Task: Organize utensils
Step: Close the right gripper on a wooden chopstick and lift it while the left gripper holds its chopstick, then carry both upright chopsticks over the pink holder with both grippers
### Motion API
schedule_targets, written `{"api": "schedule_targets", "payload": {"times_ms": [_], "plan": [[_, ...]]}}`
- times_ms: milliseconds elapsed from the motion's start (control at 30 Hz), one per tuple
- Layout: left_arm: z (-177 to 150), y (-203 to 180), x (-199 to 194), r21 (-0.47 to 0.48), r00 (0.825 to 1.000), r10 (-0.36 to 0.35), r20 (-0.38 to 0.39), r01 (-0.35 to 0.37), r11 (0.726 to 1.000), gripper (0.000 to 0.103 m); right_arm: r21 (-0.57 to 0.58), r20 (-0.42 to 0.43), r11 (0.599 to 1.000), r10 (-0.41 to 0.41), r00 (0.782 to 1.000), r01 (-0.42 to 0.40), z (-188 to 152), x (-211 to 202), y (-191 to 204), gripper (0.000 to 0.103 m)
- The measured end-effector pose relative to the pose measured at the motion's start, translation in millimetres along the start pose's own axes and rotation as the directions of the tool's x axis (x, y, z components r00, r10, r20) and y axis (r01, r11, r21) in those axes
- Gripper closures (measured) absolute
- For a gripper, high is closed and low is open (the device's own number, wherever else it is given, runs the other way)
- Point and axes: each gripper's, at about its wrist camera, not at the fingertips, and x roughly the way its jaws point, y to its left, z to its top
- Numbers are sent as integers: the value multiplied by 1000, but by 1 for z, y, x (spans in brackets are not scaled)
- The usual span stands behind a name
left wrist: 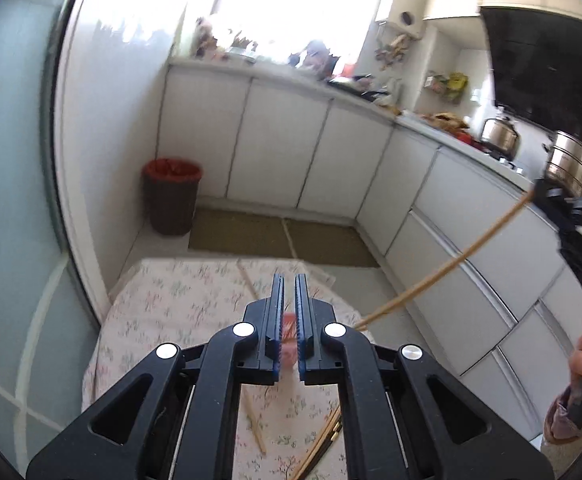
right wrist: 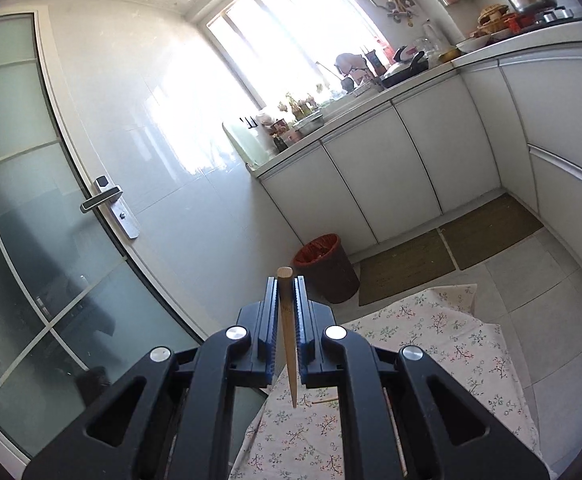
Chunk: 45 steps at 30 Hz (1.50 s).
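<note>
**Kitchen floor, cloth-covered worktop, one chopstick held**

Worktop [left wrist: 163,300] surface: I see a floral cloth covering it, pale with small green and pink sprigs, its edges draped over the sides. The worktop stands on a light tiled floor, near a frosted-glass door [right wrist: 31,184] with a metal lever handle.

Room: white cabinets [left wrist: 283,152] run along two walls under a cluttered counter, with a bright window above. A dark bin with a red liner [left wrist: 172,196] stands in the corner, beside two brown floor mats [left wrist: 283,240]. Steel pots [left wrist: 571,160] sit at the far right of the left wrist view.

Right hand-held gripper [right wrist: 287,312]: I read its jaws as pinching a single wooden chopstick [right wrist: 287,336], which lies along the fingers with its thick end forward and its tip pointing back over the cloth.

Left hand-held gripper [left wrist: 289,312]: jaws nearly pressed together, a narrow gap left; a blurred red-and-white item shows through the gap, and I cannot tell whether it is gripped.

Loose chopsticks [left wrist: 323,444] lie on the cloth below the left hand-held gripper.
</note>
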Motion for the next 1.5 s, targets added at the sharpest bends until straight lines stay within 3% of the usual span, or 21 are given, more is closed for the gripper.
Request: {"api": "schedule_targets", "payload": {"times_ms": [67,100,133,167,233,267,367,467,567,700,733,767,833,933,1067,1100,1200,1267,1400,1433,1500], "plan": [[-23,36,35,-131,989,10,-146,-29,991,77,15,-17,1000,13,1000,-13,-2,0,-3,95],[-40,55,63,-183,965,2,-262,-52,982,66,29,-27,999,22,999,-21,-2,0,-5,95],[-59,66,89,-196,927,-8,-375,-71,978,47,43,-36,999,30,999,-28,-5,1,-7,95],[-84,73,118,-196,874,-22,-486,-84,977,47,57,-43,998,36,998,-34,-6,1,-9,95],[-121,75,152,-133,819,43,-573,-145,980,47,69,-52,997,35,998,-31,-10,1,-13,95],[-141,66,169,-34,790,117,-602,-171,985,46,70,-56,997,30,998,-26,-12,-1,-15,95],[-174,42,199,110,766,208,-608,-179,978,47,71,-66,997,13,998,-8,-19,-5,-21,95],[-175,24,224,201,779,305,-547,-231,952,47,90,-80,996,-2,997,9,-24,-8,-32,95],[-162,25,246,222,787,401,-469,-335,916,47,108,-82,994,-16,996,25,-27,-15,-42,95],[-162,44,278,189,758,434,-487,-393,900,49,112,-74,992,-42,996,50,-28,-25,-54,95],[-170,51,283,177,745,418,-519,-385,906,63,119,-74,992,-43,996,52,-28,-26,-58,95],[-174,51,277,169,771,404,-493,-370,913,76,128,-71,990,-45,996,54,-28,-27,-61,95],[-183,43,270,215,780,384,-495,-318,923,95,138,-68,989,-48,997,57,-28,-27,-66,95],[-197,33,254,278,742,332,-582,-202,939,97,157,-77,986,-38,996,50,-30,-25,-70,95],[-214,31,227,365,625,308,-717,-39,930,96,161,-78,986,-35,996,47,-35,-25,-69,95],[-215,31,224,378,612,314,-726,-27,925,95,165,-82,985,-34,996,47,-37,-25,-70,95],[-204,31,228,407,625,341,-702,-41,912,66,179,-99,983,-26,995,44,-40,-21,-73,95],[-191,29,241,386,655,332,-679,-66,920,47,185,-113,981,-31,993,52,-44,-19,-74,95],[-181,14,272,401,692,349,-632,-93,911,49,179,-123,981,-58,991,80,-46,-19,-77,95],[-183,14,279,417,680,372,-631,-107,903,59,181,-123,980,-62,991,83,-46,-20,-78,95],[-178,19,279,332,690,301,-658,-93,939,83,181,-119,980,-65,991,86,-45,-21,-79,95]]}}
